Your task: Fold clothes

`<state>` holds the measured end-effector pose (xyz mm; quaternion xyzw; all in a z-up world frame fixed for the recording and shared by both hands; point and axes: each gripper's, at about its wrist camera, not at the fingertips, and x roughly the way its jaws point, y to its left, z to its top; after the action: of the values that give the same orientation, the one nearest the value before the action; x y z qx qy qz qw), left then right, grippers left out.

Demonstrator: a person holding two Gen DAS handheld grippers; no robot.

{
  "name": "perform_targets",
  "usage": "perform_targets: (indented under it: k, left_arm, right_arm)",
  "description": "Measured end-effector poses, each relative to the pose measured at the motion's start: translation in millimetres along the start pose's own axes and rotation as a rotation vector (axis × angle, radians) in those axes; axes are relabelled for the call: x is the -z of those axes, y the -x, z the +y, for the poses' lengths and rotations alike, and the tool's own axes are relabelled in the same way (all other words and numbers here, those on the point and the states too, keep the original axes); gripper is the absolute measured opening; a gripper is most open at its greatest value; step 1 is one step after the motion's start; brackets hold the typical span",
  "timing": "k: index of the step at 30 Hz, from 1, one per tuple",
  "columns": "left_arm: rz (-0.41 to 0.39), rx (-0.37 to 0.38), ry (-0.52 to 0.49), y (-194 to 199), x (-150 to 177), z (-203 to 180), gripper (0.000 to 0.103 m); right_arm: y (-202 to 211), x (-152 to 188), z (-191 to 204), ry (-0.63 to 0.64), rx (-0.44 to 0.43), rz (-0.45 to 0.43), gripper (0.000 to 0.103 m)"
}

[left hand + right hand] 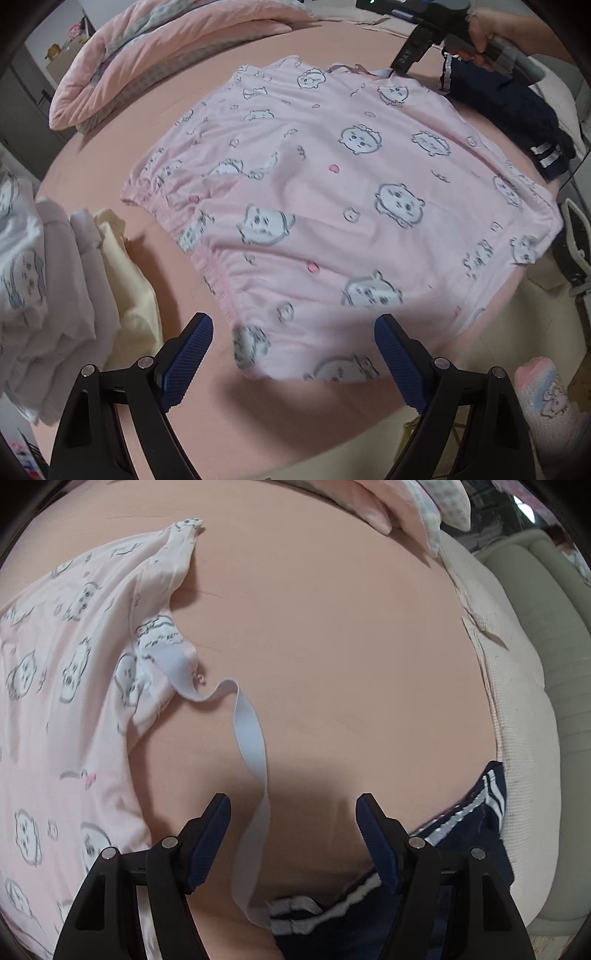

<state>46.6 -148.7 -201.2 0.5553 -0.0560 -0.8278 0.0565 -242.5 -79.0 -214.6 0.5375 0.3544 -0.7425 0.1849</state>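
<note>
A pink garment (332, 192) printed with cartoon faces lies spread flat on the pink bed sheet (155, 122). My left gripper (293, 332) is open just above the garment's near edge, which lies between its blue pads without being pinched. In the right wrist view my right gripper (293, 812) is open too, low over the sheet (332, 646). A white elastic strap (251, 738) trails from the pink garment (74, 664) and passes between its fingers, loose. In the left wrist view a hand (480, 37) holds the right gripper (400, 66) at the garment's far edge.
A navy garment with white stripes (461, 830) (509, 107) lies crumpled beside the right gripper. Folded pale clothes (55, 258) are stacked at the near left. A pink quilt (147, 48) is bunched at the far left. A cream pad (517, 701) borders the sheet.
</note>
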Motion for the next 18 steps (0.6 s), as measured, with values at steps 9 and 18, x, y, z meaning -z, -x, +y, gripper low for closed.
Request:
perform_targets:
  k: [9,18]
  left_arm:
    - [-0.030,-0.071,-0.160,10,30,-11,0.090]
    - [-0.060,-0.161,-0.295,1,41,-31,0.089]
  right_arm:
    - [-19,-13,-2,-0.077,-0.016,0.044,0.070]
    - [-22,-7,0,-0.069,-0.007,0.011,0.070]
